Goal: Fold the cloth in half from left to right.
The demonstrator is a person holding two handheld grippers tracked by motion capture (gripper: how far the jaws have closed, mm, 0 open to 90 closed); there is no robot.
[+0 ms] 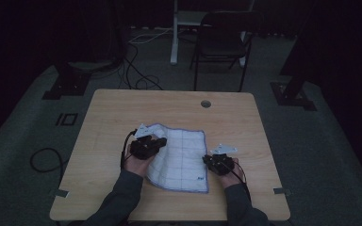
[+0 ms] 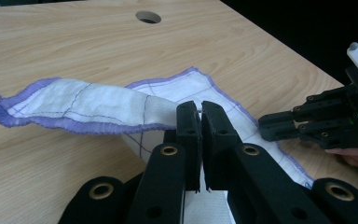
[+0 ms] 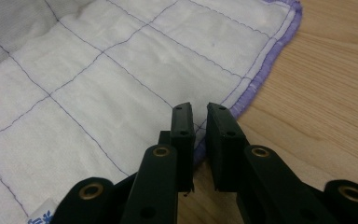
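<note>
A white cloth (image 1: 184,157) with a purple hem and thin grid lines lies on the wooden table (image 1: 118,113). My left gripper (image 1: 160,141) is at the cloth's left side and is shut on its edge. In the left gripper view, that gripper (image 2: 200,106) holds a folded strip of the cloth (image 2: 74,100) raised off the wood. My right gripper (image 1: 207,160) is at the cloth's right edge. In the right gripper view, its jaws (image 3: 199,109) stand a narrow gap apart over the hem of the cloth (image 3: 121,70), which lies flat. The right gripper (image 2: 265,127) also appears in the left gripper view.
A round cable hole (image 1: 206,103) sits near the table's far edge. Beyond the table stand a dark chair (image 1: 221,37) and a white post (image 1: 174,33), with cables (image 1: 136,70) on the grey floor. Bare wood surrounds the cloth.
</note>
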